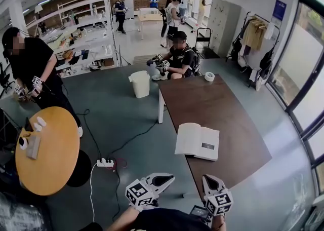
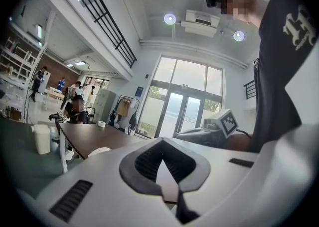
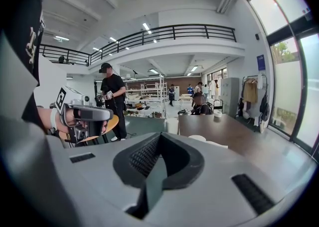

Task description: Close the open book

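Hovering low in the head view, just short of the near end of the brown table (image 1: 225, 106), both tools are empty and touch nothing. The left gripper (image 1: 163, 179) has its jaws pressed fully together; its own view shows the dark pads meeting along one seam with only air and the room beyond them. The right gripper (image 1: 209, 181) looks the same in its own view, jaws together with nothing caught between the pads. The two sit side by side close to the person's body, the left one off the table's near left corner over the grey floor, the right one by the table's near edge, each with its marker cube toward the person. The book (image 1: 197, 141) lies open and flat on the table, white pages up, against the left edge toward the near end, well apart from both tools. A roll of tape (image 1: 209, 76) rests at the far right corner of the same table, and a person (image 1: 179, 55) sits at its far end. A white bin (image 1: 140, 84) stands on the floor just off the far left corner. Further left stands a round wooden table (image 1: 50, 159), with a power strip (image 1: 105, 163) lying on the floor between the two tables.
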{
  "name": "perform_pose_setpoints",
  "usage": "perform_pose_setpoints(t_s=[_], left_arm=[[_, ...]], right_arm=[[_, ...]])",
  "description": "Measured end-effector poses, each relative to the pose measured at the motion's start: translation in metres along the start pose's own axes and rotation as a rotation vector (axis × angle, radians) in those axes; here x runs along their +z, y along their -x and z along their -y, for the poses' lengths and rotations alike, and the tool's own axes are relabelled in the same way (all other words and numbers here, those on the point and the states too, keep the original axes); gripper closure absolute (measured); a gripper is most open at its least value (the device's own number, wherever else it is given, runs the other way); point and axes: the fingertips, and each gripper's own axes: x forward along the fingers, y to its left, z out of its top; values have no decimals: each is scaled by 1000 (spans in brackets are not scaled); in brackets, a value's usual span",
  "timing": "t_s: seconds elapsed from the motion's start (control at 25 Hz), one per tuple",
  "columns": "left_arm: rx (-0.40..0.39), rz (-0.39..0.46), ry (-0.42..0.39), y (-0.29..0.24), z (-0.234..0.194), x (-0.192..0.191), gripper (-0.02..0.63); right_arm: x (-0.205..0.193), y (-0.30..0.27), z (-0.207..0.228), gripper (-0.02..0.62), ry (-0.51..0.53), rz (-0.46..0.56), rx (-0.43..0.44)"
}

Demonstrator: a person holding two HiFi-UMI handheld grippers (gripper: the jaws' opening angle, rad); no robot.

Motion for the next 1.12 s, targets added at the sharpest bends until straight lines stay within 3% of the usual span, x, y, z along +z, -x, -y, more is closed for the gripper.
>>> perform_pose_setpoints(t_s=[0.52,1.12], left_arm=[[30,2,-2,31,-46,6,600],[87,-8,37,26,-84,10,600]], right_arm=[[10,-47,-24,607,8,-16,27],[32,-99,-13,607,15,-14,89]])
